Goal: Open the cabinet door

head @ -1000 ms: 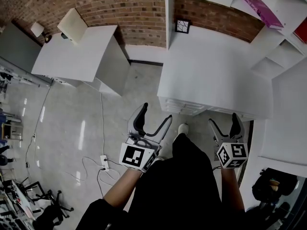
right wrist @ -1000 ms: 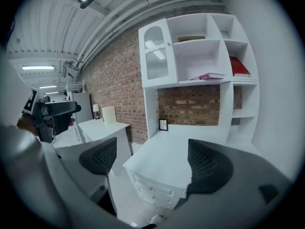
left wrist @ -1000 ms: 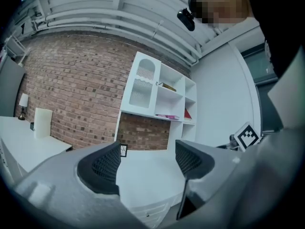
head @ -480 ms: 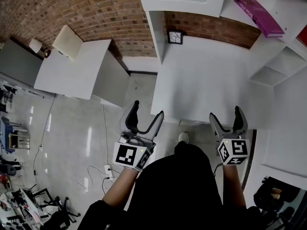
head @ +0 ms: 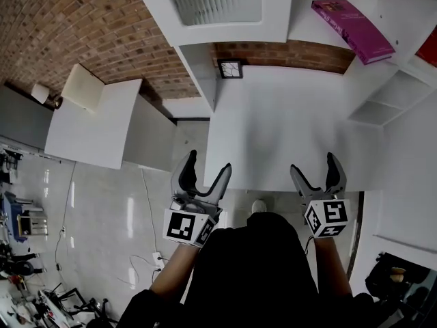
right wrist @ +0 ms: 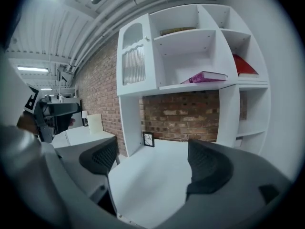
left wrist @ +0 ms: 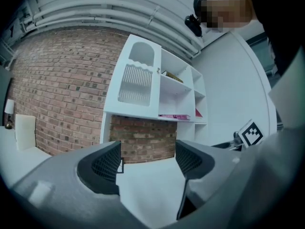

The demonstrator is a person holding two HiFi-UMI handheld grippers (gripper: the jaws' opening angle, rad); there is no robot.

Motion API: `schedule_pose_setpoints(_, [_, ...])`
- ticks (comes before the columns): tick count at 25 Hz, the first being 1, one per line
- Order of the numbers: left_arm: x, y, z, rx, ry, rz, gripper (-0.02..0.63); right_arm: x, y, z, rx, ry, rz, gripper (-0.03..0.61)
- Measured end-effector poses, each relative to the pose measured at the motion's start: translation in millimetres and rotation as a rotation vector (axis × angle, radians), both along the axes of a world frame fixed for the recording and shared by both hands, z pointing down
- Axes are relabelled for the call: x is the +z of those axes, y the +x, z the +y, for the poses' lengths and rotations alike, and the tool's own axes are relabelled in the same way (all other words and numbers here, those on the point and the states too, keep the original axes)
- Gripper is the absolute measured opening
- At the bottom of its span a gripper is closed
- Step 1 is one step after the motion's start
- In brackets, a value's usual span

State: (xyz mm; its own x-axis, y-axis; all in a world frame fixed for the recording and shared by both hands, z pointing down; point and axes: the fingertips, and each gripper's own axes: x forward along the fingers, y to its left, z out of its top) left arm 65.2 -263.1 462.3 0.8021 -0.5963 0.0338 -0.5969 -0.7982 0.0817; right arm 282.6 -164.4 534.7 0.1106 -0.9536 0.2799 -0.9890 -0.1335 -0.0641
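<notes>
The white cabinet door (head: 215, 2) with a ribbed glass pane is closed at the upper left of a white shelf unit; it also shows in the left gripper view (left wrist: 136, 80) and the right gripper view (right wrist: 134, 63). My left gripper (head: 205, 175) is open at the near edge of the white desk (head: 287, 128), far below the door. My right gripper (head: 316, 174) is open too, level with it on the right. Nothing sits between either pair of jaws, and both are apart from the door.
A small framed picture (head: 230, 69) stands at the back of the desk. A purple book (head: 351, 20) lies on an open shelf, a red one (right wrist: 245, 67) beside it. A second white table (head: 89, 121) stands left, with cables (head: 147, 244) on the floor.
The head view has tilted up, so the cabinet door and shelves now show. Both grippers have risen slightly toward the desk edge and stay open.
</notes>
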Motion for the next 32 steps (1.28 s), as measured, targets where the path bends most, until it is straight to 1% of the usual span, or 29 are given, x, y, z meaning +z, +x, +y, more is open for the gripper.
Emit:
schedule_pose_setpoints(2, [-11, 16, -8, 0.005, 0.030, 0.043, 0.344, -2, 6, -7, -0.004, -0.011, 0.045, 0.451])
schedule_pose_setpoints(4, [-14, 27, -15, 0.017, 0.034, 0.053, 0.344, -10, 6, -21, -0.016, -0.007, 0.087, 0.451])
schedule_pose_setpoints(5, [-16, 32, -19, 0.025, 0.031, 0.059, 0.344, -16, 4, -29, -0.023, 0.005, 0.088, 0.451])
schedule_pose_setpoints(7, [-18, 38, -25, 0.040, 0.025, 0.062, 0.344, -28, -2, -44, -0.033, 0.033, 0.070, 0.451])
schedule_pose_setpoints(9, [-22, 39, -32, 0.048, 0.023, 0.070, 0.344, -36, -6, -54, -0.022, 0.044, 0.065, 0.451])
schedule_pose_setpoints(12, [-39, 41, -47, 0.065, 0.041, 0.129, 0.344, -45, -5, -67, 0.037, 0.055, 0.053, 0.451])
schedule_pose_setpoints(16, [-64, 61, -64, 0.140, 0.070, 0.142, 0.344, -62, -7, -81, 0.088, 0.075, 0.012, 0.451])
schedule_pose_setpoints(21, [-107, 101, -79, 0.228, 0.127, 0.174, 0.344, -75, 4, -95, 0.111, 0.083, 0.038, 0.451])
schedule_pose_setpoints(25, [-137, 131, -75, 0.298, 0.179, 0.190, 0.344, -76, 13, -99, 0.131, 0.087, 0.025, 0.451])
schedule_pose_setpoints(29, [-173, 159, -70, 0.353, 0.237, 0.197, 0.344, -86, 22, -107, 0.149, 0.120, 0.015, 0.450])
schedule_pose_setpoints(32, [-203, 173, -70, 0.372, 0.286, 0.203, 0.344, -96, 23, -112, 0.154, 0.153, 0.014, 0.449])
